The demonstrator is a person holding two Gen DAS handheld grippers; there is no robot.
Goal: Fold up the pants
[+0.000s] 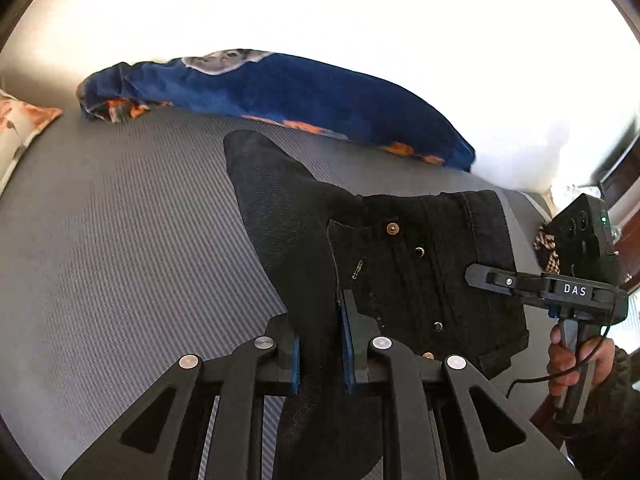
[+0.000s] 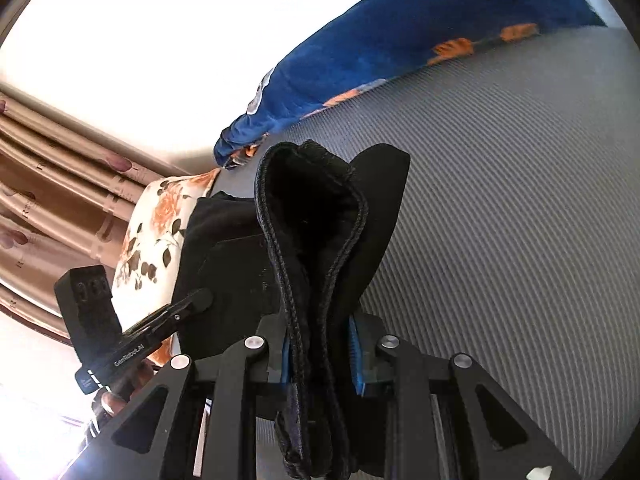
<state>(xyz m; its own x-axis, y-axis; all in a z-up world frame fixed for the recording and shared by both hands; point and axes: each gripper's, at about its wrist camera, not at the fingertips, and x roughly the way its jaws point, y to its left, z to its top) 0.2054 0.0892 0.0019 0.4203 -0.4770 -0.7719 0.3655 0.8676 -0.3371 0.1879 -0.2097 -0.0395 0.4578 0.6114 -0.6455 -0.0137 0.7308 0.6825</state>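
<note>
The black pants [image 1: 420, 264] hang lifted above a grey ribbed mattress [image 1: 120, 260], waistband with metal buttons toward the right. My left gripper [image 1: 322, 344] is shut on a fold of the black fabric between its blue pads. My right gripper [image 2: 322, 344] is shut on a thick bunch of the pants [image 2: 316, 240], with stitched seam edges running up between its fingers. In the left wrist view the right gripper [image 1: 480, 276] reaches the pants' right edge. In the right wrist view the left gripper [image 2: 200, 300] touches the cloth at lower left.
A blue blanket with orange print [image 1: 300, 96] lies along the mattress's far side. A floral pillow [image 2: 160, 232] sits at one end, with beige curtains [image 2: 48, 184] behind. Bright window light washes out the background.
</note>
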